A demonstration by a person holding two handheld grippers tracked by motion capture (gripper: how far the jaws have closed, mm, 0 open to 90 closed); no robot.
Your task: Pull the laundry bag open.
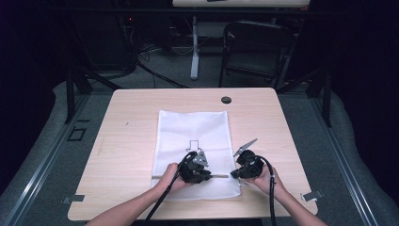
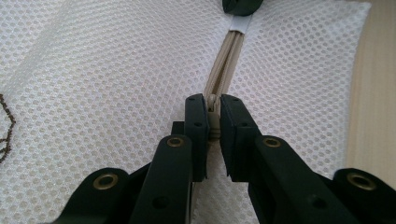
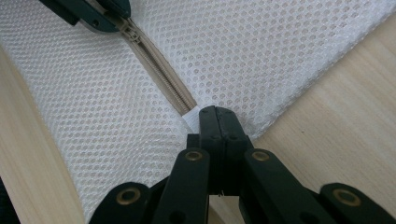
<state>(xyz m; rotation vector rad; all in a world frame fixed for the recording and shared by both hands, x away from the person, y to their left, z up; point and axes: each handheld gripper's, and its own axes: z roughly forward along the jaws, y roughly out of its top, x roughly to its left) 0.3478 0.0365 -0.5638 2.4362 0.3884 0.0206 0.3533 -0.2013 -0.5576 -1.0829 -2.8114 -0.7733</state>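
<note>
Left gripper (image 2: 213,116): nearest the person at about 6 o'clock on the table, its black jaws are drawn almost together and pinch the small beige zipper slider (image 2: 213,114); in the high view this left gripper (image 1: 217,176) lies level over the bag's near edge, pointing toward 3 o'clock.

Right gripper (image 3: 215,116): at about 5 o'clock, jaws fully closed on the white fabric tab (image 3: 191,119) at the zipper's end; in the high view it (image 1: 234,175) faces the left one along the same line.

Why held so: judged from the opposed grips, the right one anchors the end so the mesh stays taut while the left one draws the slider along.

Zipper (image 3: 161,71): a beige toothed strip running between the two grippers, closed along the stretch seen.

Bag (image 1: 193,129): a white rectangular mesh laundry bag lying flat at the table's centre, stretching toward 12 o'clock, with a small dark outline print (image 1: 193,143) near its middle.

Table (image 1: 127,136): a pale wooden top with rounded corners, a black round grommet (image 1: 226,100) at 12 o'clock.

Beyond: a dark folding chair (image 1: 256,47) stands past the far edge, around 1 o'clock.
</note>
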